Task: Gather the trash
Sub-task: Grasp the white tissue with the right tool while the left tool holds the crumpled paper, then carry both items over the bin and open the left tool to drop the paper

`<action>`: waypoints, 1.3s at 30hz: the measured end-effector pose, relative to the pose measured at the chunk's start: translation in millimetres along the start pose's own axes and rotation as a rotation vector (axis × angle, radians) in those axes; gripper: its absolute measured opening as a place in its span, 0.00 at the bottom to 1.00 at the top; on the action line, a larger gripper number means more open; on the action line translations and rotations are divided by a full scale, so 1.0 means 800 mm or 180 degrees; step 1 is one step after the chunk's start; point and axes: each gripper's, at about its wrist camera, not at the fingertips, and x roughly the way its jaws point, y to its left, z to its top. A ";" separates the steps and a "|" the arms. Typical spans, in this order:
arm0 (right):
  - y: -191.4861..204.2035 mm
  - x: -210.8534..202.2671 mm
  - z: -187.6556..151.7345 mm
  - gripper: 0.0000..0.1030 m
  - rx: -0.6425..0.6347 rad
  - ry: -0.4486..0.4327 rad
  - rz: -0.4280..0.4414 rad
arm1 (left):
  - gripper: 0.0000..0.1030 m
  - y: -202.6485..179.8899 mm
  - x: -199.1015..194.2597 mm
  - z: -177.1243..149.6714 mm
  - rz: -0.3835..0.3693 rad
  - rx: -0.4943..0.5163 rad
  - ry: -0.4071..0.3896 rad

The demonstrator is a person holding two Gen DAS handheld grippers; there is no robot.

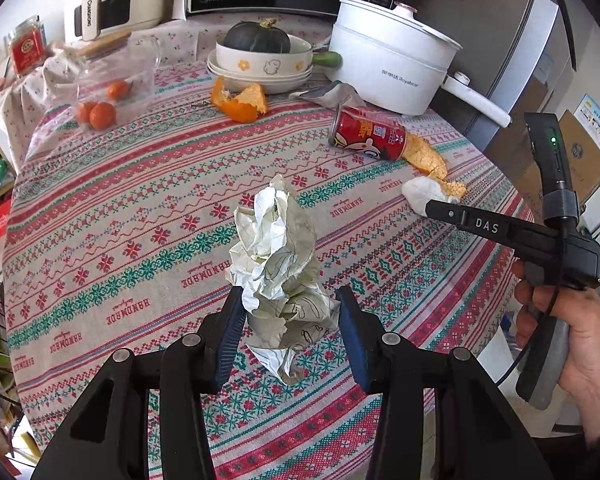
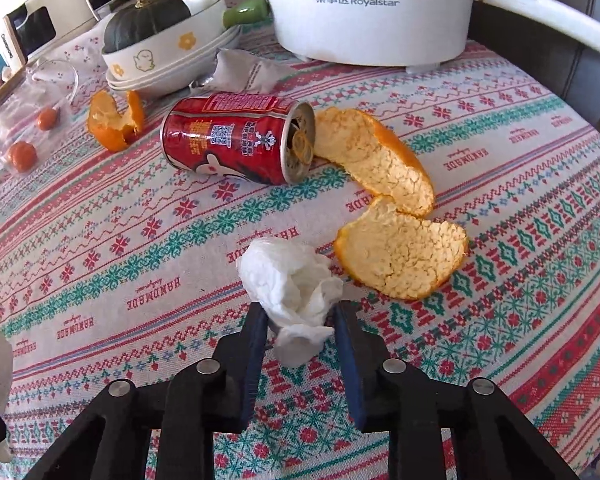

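Both tongs are clenched on trash: the left tongs [image 1: 290, 320] pinch a crumpled paper ball [image 1: 278, 264] held above the desk [image 1: 140, 208], and the right tongs [image 2: 300, 320] squeeze a white tissue wad [image 2: 294, 284]. Just beyond the right tongs lie orange peel pieces [image 2: 400, 252] and a tipped red can [image 2: 236, 136].

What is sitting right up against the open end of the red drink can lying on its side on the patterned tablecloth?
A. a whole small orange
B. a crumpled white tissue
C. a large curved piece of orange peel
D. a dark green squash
C: in the right wrist view the large curved piece of orange peel lies against the open end of the red drink can, while the crumpled white tissue sits apart, nearer the camera.
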 end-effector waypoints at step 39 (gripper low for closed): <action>-0.063 -0.034 -0.024 0.23 0.0173 0.0416 -0.0010 | 0.47 -0.038 0.001 -0.006 -0.0092 0.0079 0.0056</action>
